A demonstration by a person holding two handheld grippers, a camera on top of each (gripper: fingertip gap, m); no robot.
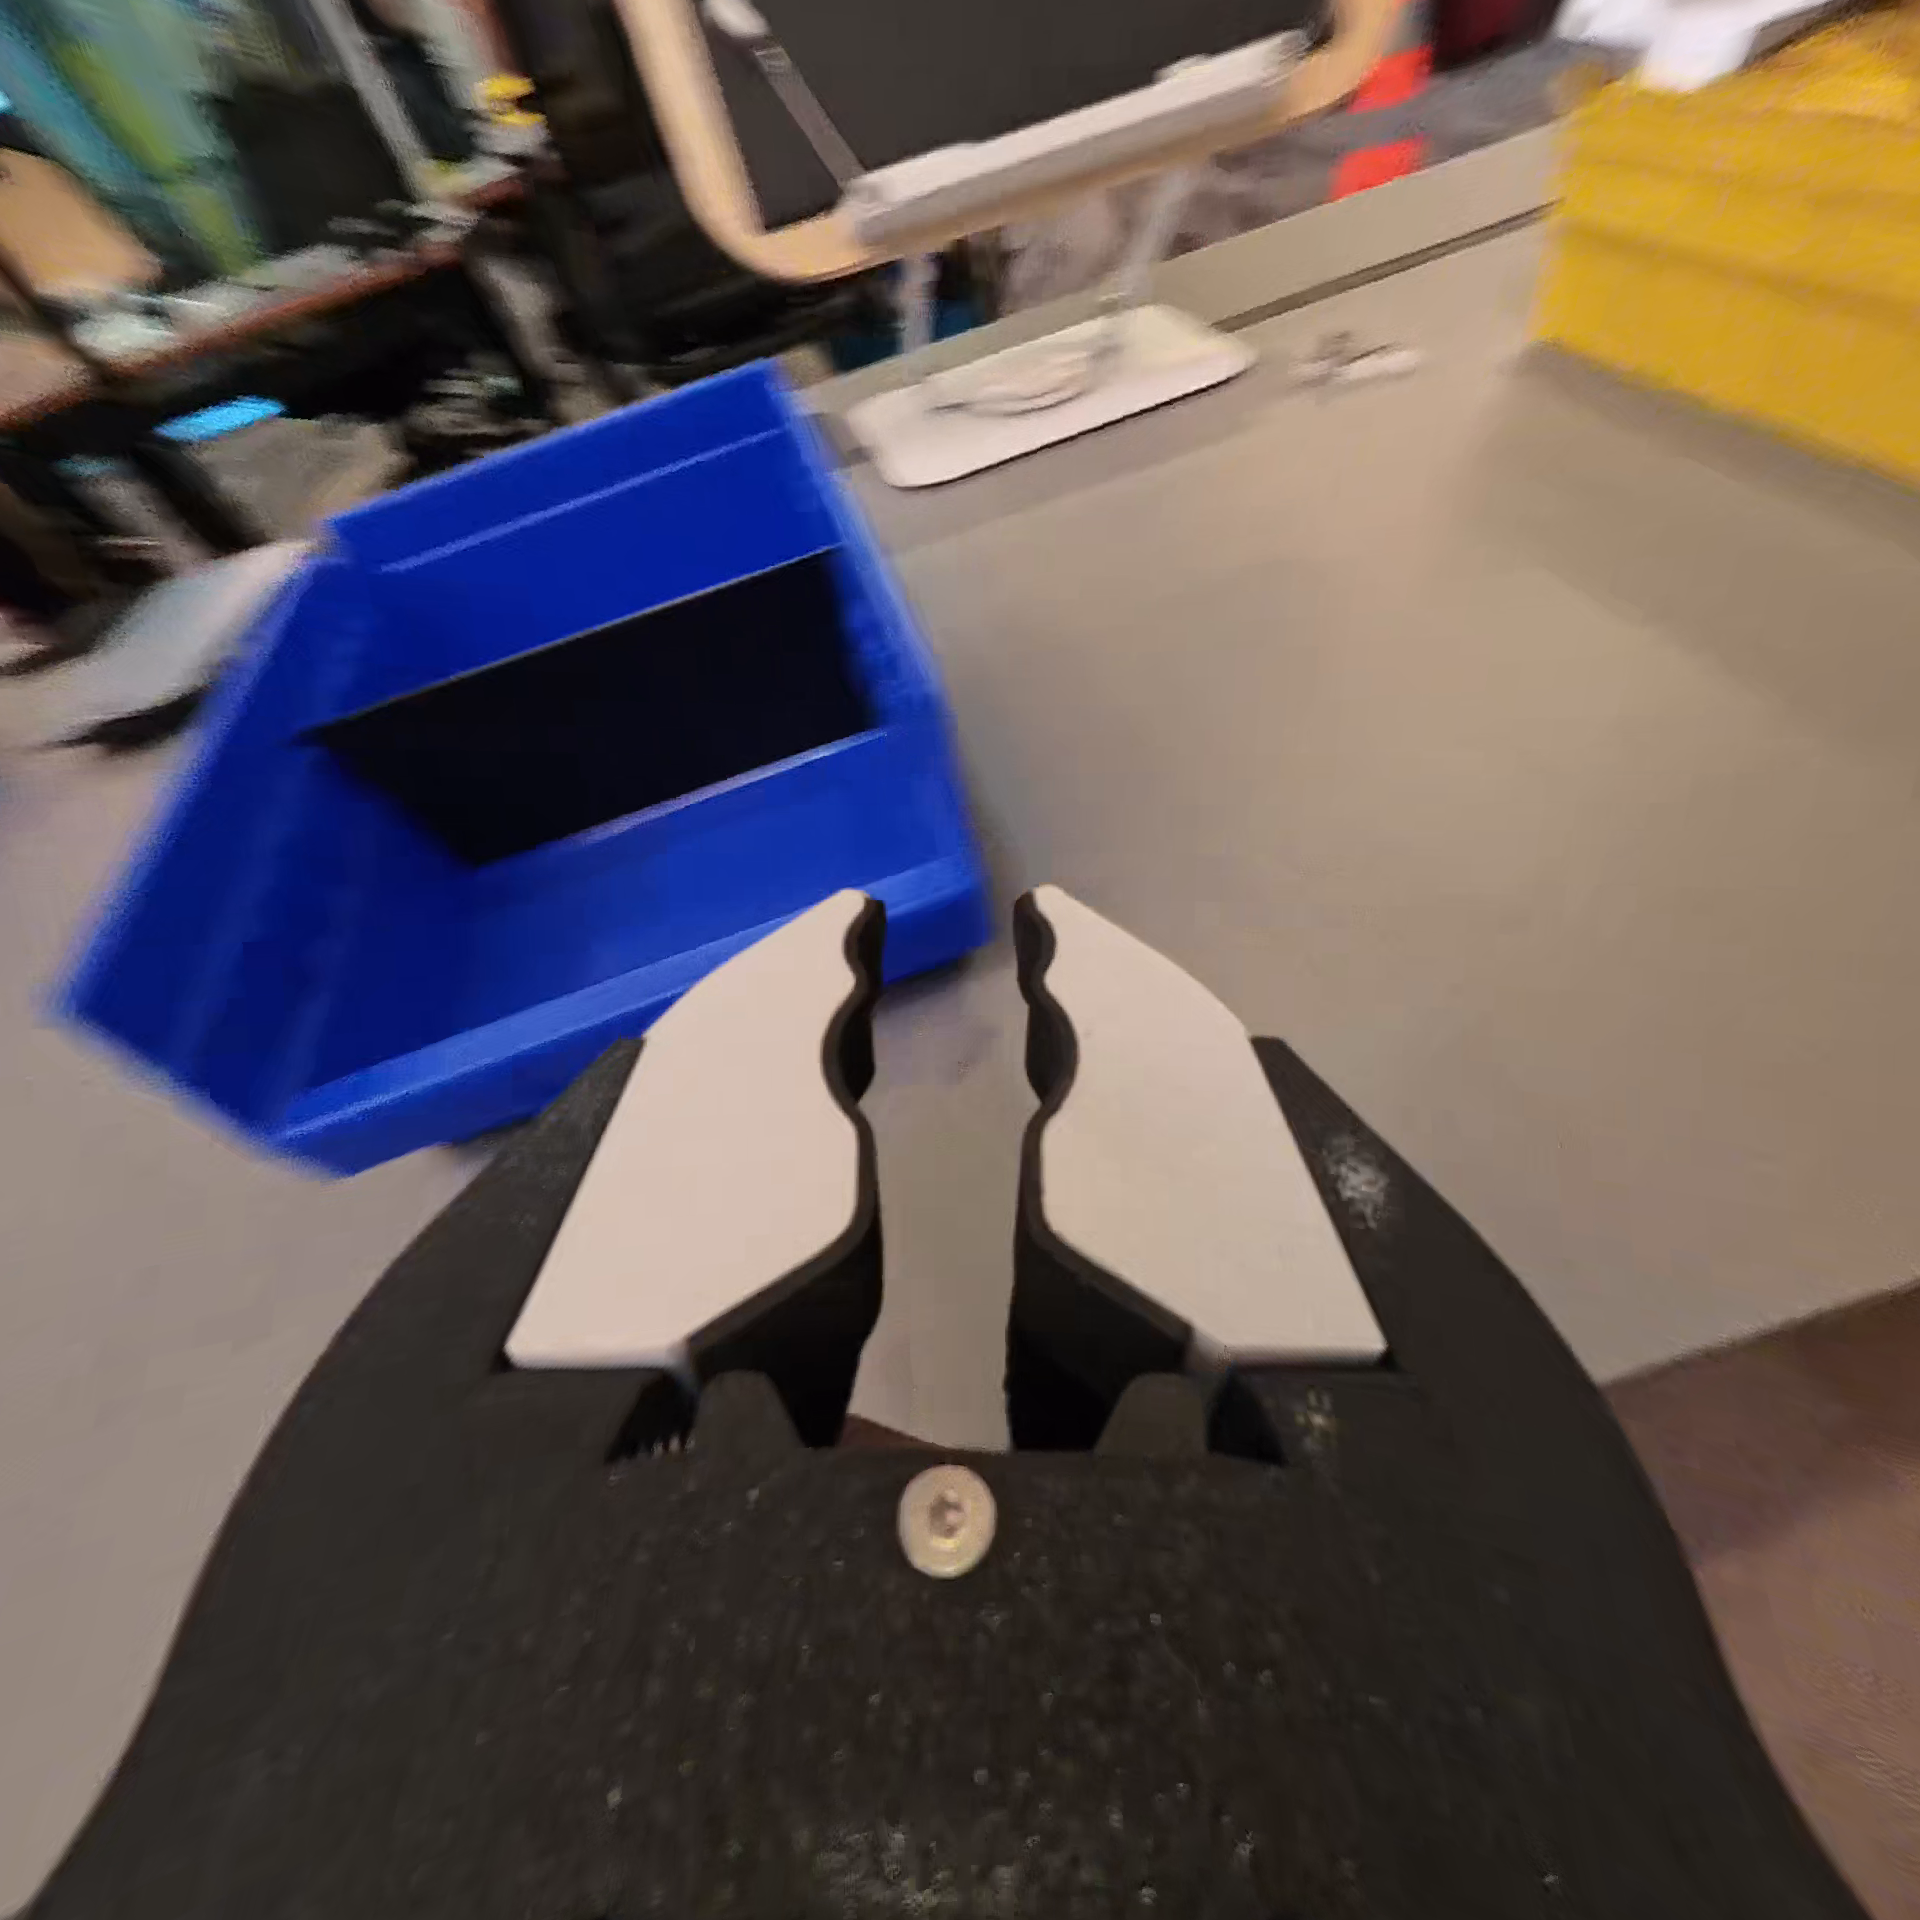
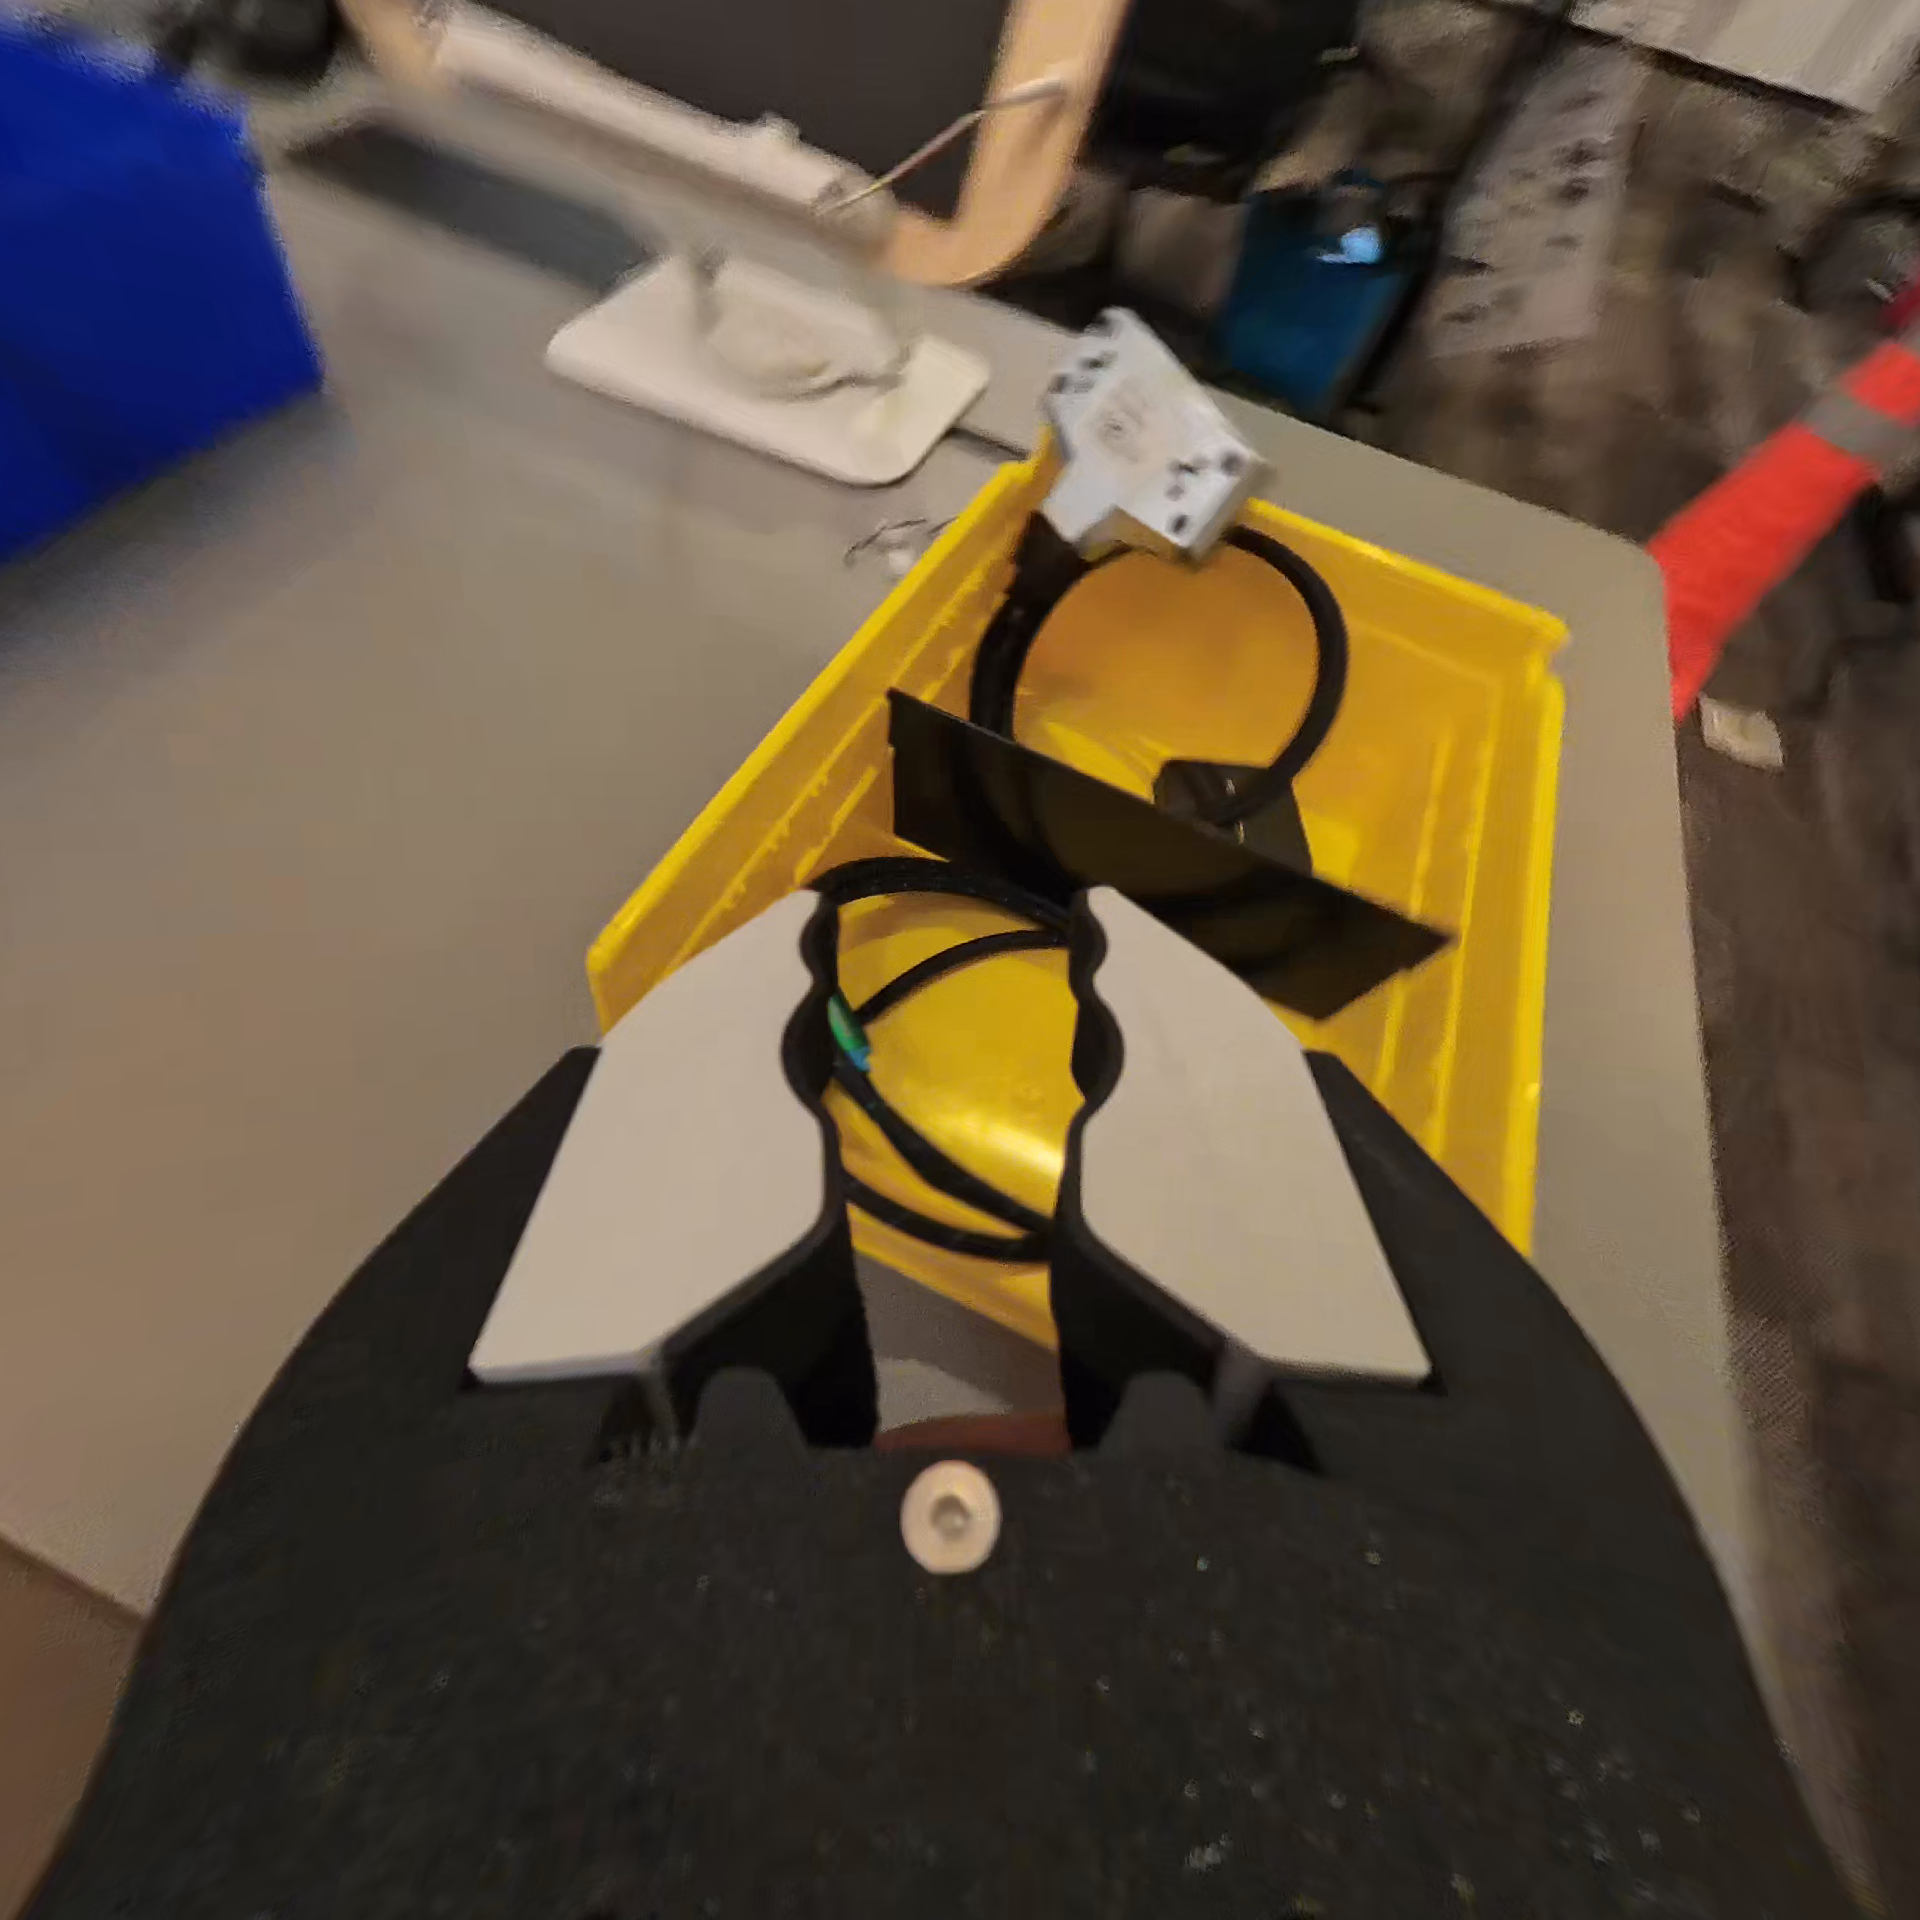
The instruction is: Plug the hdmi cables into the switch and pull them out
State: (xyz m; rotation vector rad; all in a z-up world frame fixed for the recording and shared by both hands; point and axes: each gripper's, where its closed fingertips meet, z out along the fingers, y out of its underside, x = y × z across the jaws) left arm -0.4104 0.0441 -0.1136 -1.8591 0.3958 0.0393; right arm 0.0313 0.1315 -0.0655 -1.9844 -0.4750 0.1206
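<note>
In the right wrist view a yellow bin [image 2: 1455,727] stands on the grey table. A black divider [image 2: 1143,862] splits it. The far part holds a coiled thick black cable [image 2: 1335,644] and a grey switch box [image 2: 1148,457] leaning on the far rim. The near part holds a thin black cable [image 2: 935,1174] with a green band. My right gripper [image 2: 945,925] is open and empty, over the near part. My left gripper [image 1: 948,925] is open and empty above the table, beside a blue bin [image 1: 312,987] with a black divider.
A white stand with a flat base [image 1: 1049,405] and a wooden arm sits at the back of the table; it also shows in the right wrist view [image 2: 769,374]. The yellow bin [image 1: 1745,260] shows far right in the left view. The table edge [image 1: 1662,1340] lies near right. The gap from one gripper's tips to the other's is roughly 45 cm.
</note>
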